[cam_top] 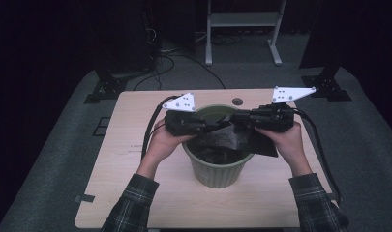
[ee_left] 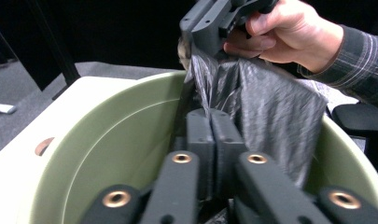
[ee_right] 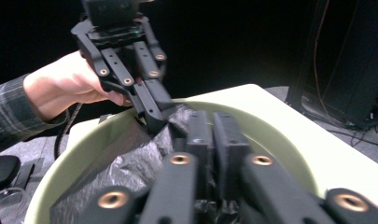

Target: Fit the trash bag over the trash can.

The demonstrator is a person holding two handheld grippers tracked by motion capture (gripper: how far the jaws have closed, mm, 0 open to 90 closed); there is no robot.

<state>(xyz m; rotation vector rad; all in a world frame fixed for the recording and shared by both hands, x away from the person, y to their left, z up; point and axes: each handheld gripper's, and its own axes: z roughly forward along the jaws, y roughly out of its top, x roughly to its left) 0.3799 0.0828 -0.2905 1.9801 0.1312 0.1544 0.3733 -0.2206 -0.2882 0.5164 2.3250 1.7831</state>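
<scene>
Plaid sleeves at bottom of high view, both hands mid-frame. Green bin [cam_top: 217,170] centre of frame on wooden table [cam_top: 130,159]. Black bag [cam_top: 228,137] hangs over bin mouth, stretched btwn grippers. Left gripper [cam_top: 221,124] at bin's left rim: jaws together, pinching bag edge, prob. thin fold btwn pads. Right gripper [cam_top: 238,119] at right rim: jaws nearly together, gripping bag top in left gripper view. Beyond table: dark floor, cables, white stand [cam_top: 243,30] at top of frame.
</scene>
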